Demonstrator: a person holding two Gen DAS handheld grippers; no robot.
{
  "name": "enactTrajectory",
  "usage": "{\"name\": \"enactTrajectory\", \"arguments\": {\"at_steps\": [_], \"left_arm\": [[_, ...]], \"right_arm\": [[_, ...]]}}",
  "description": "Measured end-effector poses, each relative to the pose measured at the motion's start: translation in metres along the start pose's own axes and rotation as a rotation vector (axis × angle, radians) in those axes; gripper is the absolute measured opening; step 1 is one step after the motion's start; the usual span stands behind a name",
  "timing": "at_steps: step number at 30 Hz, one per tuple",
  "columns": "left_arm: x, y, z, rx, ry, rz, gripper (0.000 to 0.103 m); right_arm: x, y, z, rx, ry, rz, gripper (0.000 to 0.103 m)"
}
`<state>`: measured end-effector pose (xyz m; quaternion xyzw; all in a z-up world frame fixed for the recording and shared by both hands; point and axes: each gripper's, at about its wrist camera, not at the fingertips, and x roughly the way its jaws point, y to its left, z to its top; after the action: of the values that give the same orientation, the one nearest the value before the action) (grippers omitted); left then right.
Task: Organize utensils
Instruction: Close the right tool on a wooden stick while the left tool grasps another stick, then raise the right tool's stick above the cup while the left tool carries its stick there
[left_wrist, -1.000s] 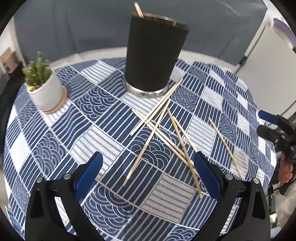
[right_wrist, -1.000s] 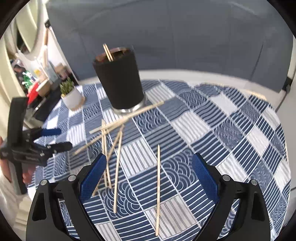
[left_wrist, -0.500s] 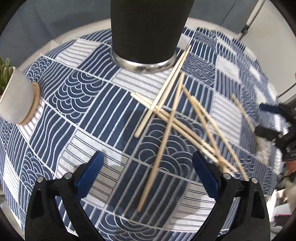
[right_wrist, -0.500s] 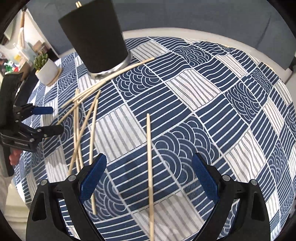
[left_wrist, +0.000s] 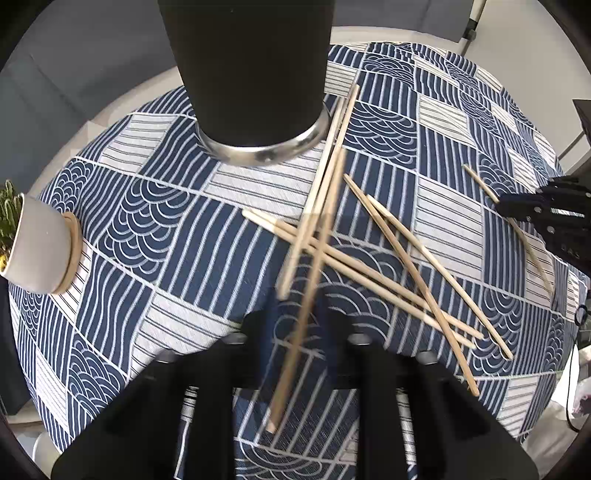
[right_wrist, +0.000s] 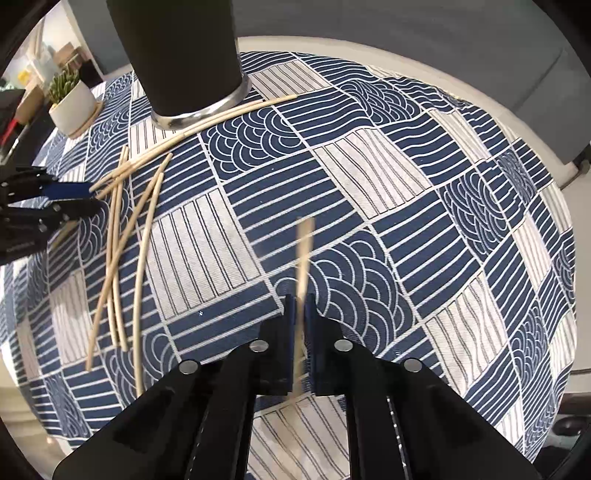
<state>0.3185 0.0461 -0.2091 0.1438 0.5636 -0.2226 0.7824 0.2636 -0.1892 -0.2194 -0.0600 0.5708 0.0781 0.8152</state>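
The left gripper (left_wrist: 301, 328) points steeply down at a round desk (left_wrist: 122, 114) covered by a blue-and-white patterned cloth (left_wrist: 207, 243). Its jaws are closing, and a blurred wooden chopstick (left_wrist: 314, 273) lies between them, running from the near edge up toward the black cup (left_wrist: 247, 70); whether the pads press on it yet cannot be told through the blur. That cup, with a silver base, stands at the far side of the cloth. Several more chopsticks (left_wrist: 399, 258) lie crossed in a loose heap just right of the left gripper, two of them touching the cup's base. A small white pot with a green plant (left_wrist: 33, 243) sits at the far left edge.

The right gripper (right_wrist: 301, 325) also points down, and its jaws are clenched on a single chopstick (right_wrist: 304, 247) that lies apart from the heap, on the right part of the cloth. In the right wrist view the heap (right_wrist: 122, 236) lies to the left, with the other gripper beside it.
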Motion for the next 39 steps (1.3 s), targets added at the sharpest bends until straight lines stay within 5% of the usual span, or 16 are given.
{"name": "enactTrajectory", "arguments": {"at_steps": [9,23,39], "left_arm": [[-0.008,-0.004,-0.03,-0.021,0.061,-0.017,0.005],[-0.062,0.027,-0.087,-0.181,-0.021,-0.103,0.005],[-0.139,0.044,-0.02,-0.174,-0.244,-0.069,0.005]], "right_arm": [[-0.03,-0.022,-0.01,0.141,-0.051,0.069,0.005],[-0.077,0.009,0.002,0.167,-0.189,0.149,0.005],[-0.16,0.032,0.059,0.093,-0.444,0.186,0.005]]}}
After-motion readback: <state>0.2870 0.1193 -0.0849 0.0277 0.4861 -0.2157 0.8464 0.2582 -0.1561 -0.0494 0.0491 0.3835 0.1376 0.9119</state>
